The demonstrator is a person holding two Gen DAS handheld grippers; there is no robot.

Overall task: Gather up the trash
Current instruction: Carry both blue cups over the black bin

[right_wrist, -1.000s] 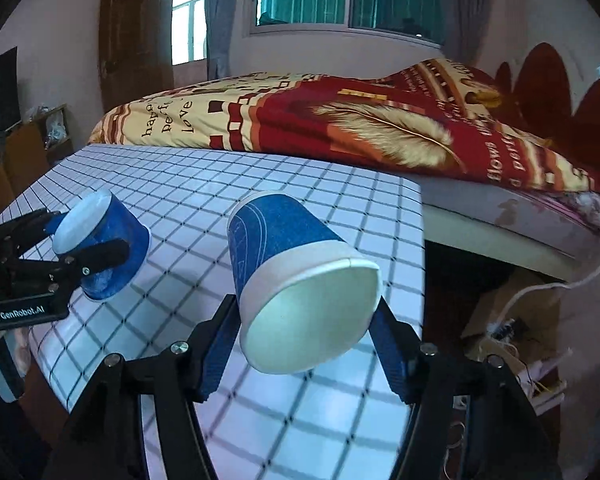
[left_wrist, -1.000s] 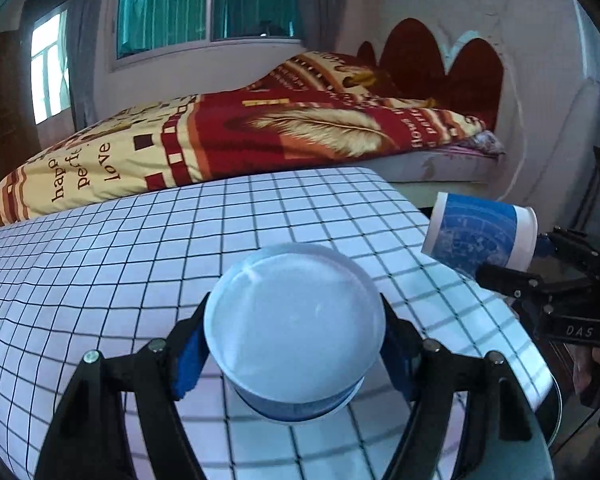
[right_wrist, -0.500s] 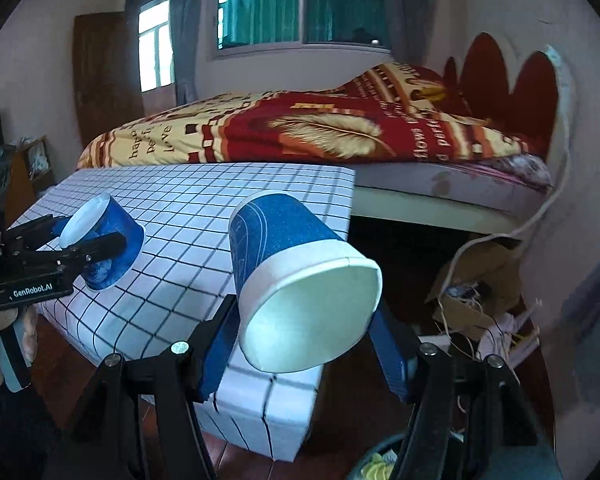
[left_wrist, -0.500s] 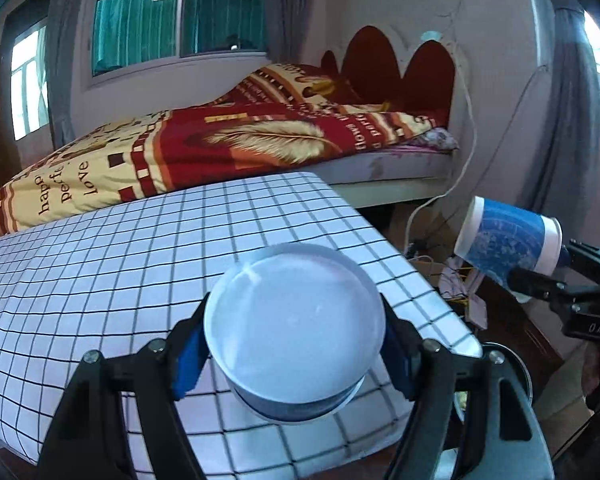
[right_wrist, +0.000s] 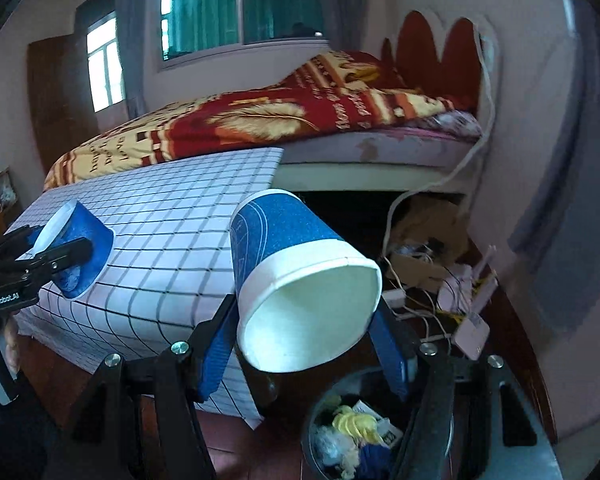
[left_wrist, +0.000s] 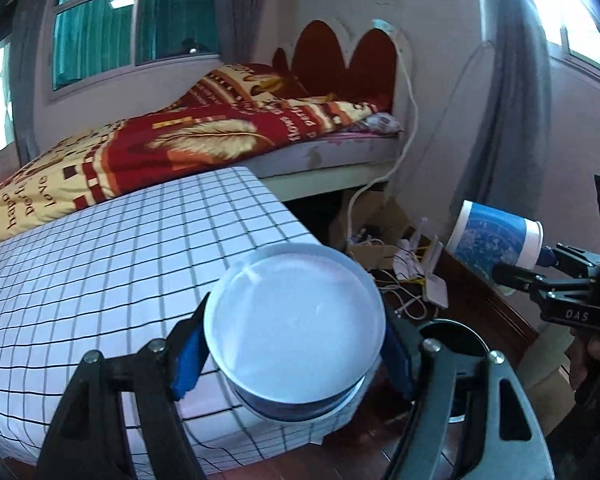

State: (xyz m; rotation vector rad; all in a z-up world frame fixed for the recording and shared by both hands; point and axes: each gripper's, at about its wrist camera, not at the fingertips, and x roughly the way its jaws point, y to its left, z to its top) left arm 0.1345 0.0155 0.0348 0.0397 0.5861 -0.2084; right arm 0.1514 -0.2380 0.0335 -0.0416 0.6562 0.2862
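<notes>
My left gripper (left_wrist: 294, 354) is shut on a blue paper cup (left_wrist: 294, 326), its white bottom facing the camera, held in the air past the table's right end. The same cup (right_wrist: 74, 246) and left gripper (right_wrist: 40, 256) show in the right wrist view. My right gripper (right_wrist: 306, 332) is shut on a second blue paper cup (right_wrist: 300, 280), open mouth toward the camera, squeezed slightly oval. That cup (left_wrist: 494, 242) shows at right in the left wrist view. A round dark trash bin (right_wrist: 352, 436) holding scraps stands on the floor just below the right gripper.
The table with a checked white cloth (left_wrist: 120, 264) is at left. A bed with a red and yellow blanket (left_wrist: 204, 140) lies behind. Cables, a power strip and cardboard (right_wrist: 440, 276) clutter the floor by the wall. The bin's rim (left_wrist: 456, 332) shows beside the left gripper.
Both grippers have swung right, off the table toward the floor corner, each still holding its cup. The trash bin has come fully into view under the right gripper.
</notes>
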